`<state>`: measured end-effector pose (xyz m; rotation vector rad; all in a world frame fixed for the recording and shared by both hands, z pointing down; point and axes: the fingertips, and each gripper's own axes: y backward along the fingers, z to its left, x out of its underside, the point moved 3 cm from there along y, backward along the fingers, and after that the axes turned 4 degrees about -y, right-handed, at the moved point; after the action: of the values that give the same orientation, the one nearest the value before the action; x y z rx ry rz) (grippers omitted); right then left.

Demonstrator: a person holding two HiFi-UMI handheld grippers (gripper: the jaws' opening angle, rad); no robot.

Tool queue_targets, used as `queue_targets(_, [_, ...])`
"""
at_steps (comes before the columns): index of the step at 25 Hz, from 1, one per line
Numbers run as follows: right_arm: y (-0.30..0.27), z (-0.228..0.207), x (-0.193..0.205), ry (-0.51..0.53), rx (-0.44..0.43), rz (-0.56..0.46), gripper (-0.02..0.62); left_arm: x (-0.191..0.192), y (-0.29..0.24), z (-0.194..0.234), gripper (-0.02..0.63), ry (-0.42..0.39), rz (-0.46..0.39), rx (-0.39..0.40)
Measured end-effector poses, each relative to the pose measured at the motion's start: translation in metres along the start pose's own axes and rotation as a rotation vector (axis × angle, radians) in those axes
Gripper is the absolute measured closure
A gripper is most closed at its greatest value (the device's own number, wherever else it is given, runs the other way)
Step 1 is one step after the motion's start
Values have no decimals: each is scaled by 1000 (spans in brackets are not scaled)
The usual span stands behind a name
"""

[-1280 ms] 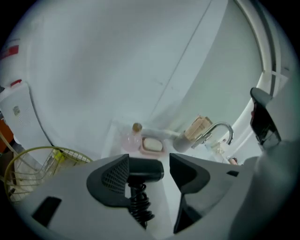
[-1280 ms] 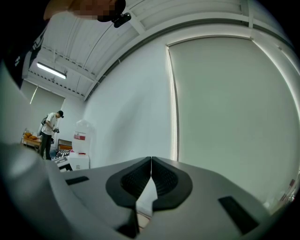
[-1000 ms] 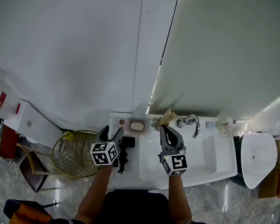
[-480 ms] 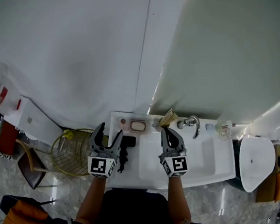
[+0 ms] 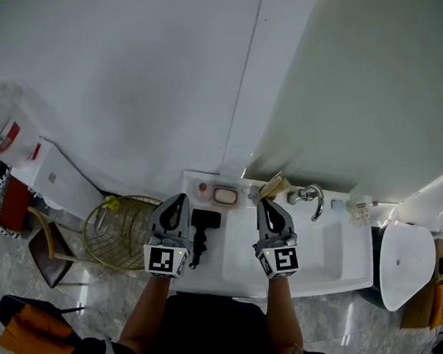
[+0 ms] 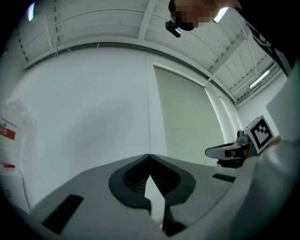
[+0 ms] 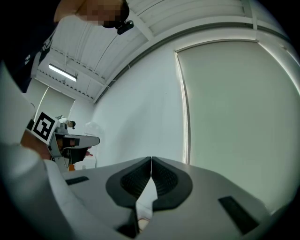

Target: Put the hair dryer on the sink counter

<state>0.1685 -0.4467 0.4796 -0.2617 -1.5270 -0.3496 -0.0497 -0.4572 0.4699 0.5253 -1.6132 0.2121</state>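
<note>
The black hair dryer point(image 5: 201, 226) lies on the white sink counter point(image 5: 334, 272), left of the basin, with nothing holding it. My left gripper point(image 5: 177, 201) hovers above it and just to its left. Its jaws have just been closing and are now shut, with nothing between them, as the left gripper view point(image 6: 149, 155) shows against the bare wall. My right gripper point(image 5: 269, 204) hangs over the basin's left part, also shut and empty point(image 7: 151, 158).
A soap dish point(image 5: 224, 196), a brush point(image 5: 273, 185) and the faucet point(image 5: 310, 198) line the counter's back edge. A wire basket point(image 5: 118, 234) and a chair point(image 5: 47, 255) stand on the floor at the left. A white bowl-shaped fixture point(image 5: 403, 260) is at the right.
My left gripper lifted away from the hair dryer with its jaws wide open, then shut them empty. The hair dryer stayed on the counter. The right gripper kept still.
</note>
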Motion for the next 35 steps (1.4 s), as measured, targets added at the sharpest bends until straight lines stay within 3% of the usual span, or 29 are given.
queue_targets(5, [-2, 7, 2, 39, -28, 28, 566, -2, -3, -4, 581, -23, -6, 26])
queue_targets(9, [-2, 10, 0, 45, -50, 2, 566, 4, -2, -6, 581, 22, 12, 37])
queue_targets(20, [-4, 18, 3, 67, -58, 57, 566, 7, -4, -15, 581, -16, 34, 75])
queue_targets(24, [-5, 19, 3, 67, -60, 13, 566, 13, -3, -14, 581, 2, 57, 73])
queue_targets(35, [-7, 27, 2, 80, -80, 27, 567, 21, -2, -14, 581, -5, 89, 90])
